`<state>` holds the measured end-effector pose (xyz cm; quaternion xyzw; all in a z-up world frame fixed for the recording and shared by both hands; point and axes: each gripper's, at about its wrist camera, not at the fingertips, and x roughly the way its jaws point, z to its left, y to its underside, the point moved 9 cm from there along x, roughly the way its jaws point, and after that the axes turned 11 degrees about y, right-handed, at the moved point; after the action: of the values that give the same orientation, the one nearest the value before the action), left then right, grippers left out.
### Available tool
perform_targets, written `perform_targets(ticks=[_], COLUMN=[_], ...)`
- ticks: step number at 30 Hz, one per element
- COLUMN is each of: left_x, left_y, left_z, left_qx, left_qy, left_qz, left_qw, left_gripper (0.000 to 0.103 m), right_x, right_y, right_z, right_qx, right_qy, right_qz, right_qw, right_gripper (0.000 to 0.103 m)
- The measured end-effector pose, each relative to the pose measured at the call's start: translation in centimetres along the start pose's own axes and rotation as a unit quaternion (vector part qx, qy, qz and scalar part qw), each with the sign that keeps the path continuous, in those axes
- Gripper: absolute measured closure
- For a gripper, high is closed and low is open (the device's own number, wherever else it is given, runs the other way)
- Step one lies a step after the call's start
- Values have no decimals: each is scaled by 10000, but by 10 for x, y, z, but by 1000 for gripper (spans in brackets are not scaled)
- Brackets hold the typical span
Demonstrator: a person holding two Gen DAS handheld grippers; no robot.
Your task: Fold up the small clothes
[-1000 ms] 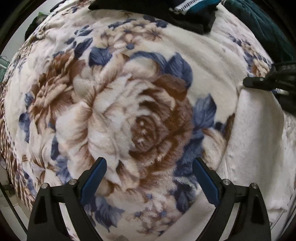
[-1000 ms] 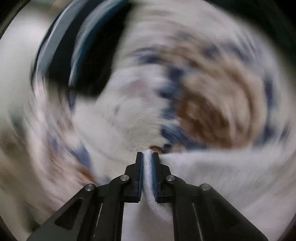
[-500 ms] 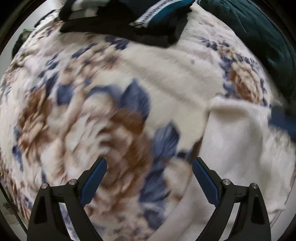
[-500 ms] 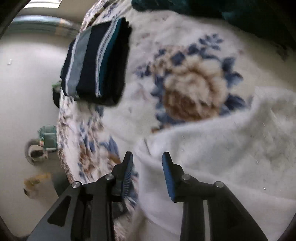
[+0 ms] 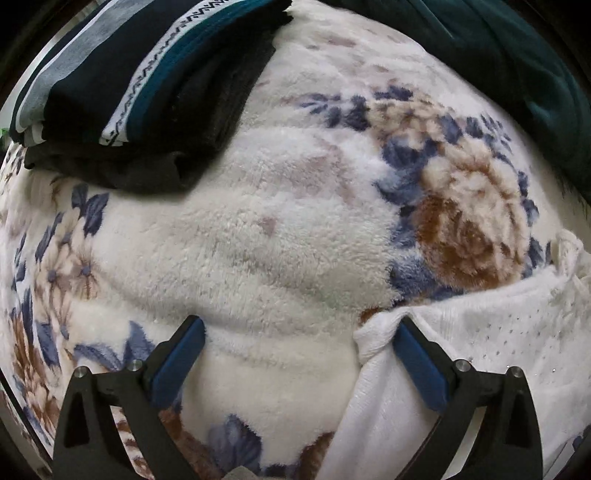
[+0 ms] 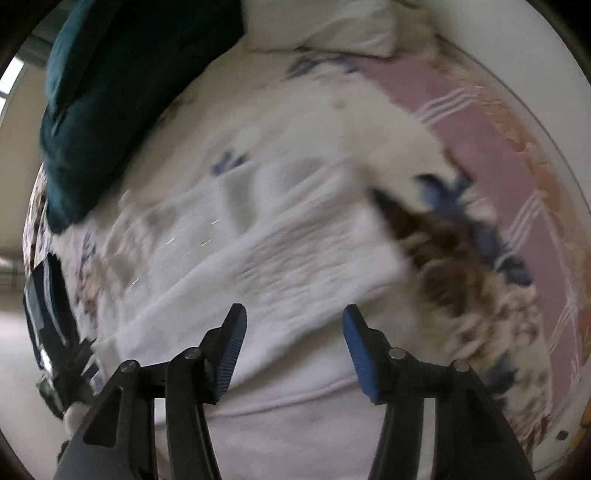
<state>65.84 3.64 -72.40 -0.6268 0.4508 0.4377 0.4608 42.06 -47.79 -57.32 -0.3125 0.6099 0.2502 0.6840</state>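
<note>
- The white garment (image 5: 480,354) lies flat on the floral blanket (image 5: 280,236) that covers the bed; it is the landmark for everything here.
- Left tool (image 5: 299,354): released, its jaws spreading to their widest. Nothing is pinched. One blue pad rests against the garment's rolled corner, the other stands over bare blanket well clear of the cloth.
- Right tool (image 6: 293,350): also released — jaws opening, with the garment (image 6: 280,266) spread beneath and between them but no pad pressing on it. This view is smeared by motion, so fine folds in the cloth cannot be made out.
- A brown-and-blue rose (image 5: 465,229) printed on the blanket sits just beyond the garment's far edge, touching it in the left wrist view.
- A folded dark stack (image 5: 147,92), navy with grey stripes and a white zigzag band, rests on the blanket well apart from the garment, beyond it and off to the left tool's side.
- A teal cloth (image 5: 517,74) lies bunched on the bed past the rose, further from the garment than the rose is.
- In the right wrist view a pink striped sheet (image 6: 498,155) shows beyond the blanket's edge, on the far side of the garment from the teal cloth — and a white pillow (image 6: 325,26) lies above it.
</note>
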Motion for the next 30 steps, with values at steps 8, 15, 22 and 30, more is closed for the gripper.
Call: perform_targets(ticks=[8, 15, 22, 30], left_x=[-73, -143, -160, -125], left_y=[33, 129, 267, 426], left_z=[2, -28, -129, -284], left_qx=[84, 622, 1183, 1939], left_qy=[-169, 94, 548, 1221], left_qz=[-387, -317, 336, 1342], left_qw=[9991, 9975, 9909, 9641], left_gripper=[0, 0, 0, 0], right_x=[62, -22, -99, -133], right_y=[-7, 35, 93, 78], right_z=[-33, -56, -131, -236], right_qx=[-397, -644, -808, -696], right_qy=[301, -560, -151, 287], right_qz=[637, 738, 867, 619], right_qw=[9967, 9936, 9928, 9952], right_gripper=[44, 26, 4, 2])
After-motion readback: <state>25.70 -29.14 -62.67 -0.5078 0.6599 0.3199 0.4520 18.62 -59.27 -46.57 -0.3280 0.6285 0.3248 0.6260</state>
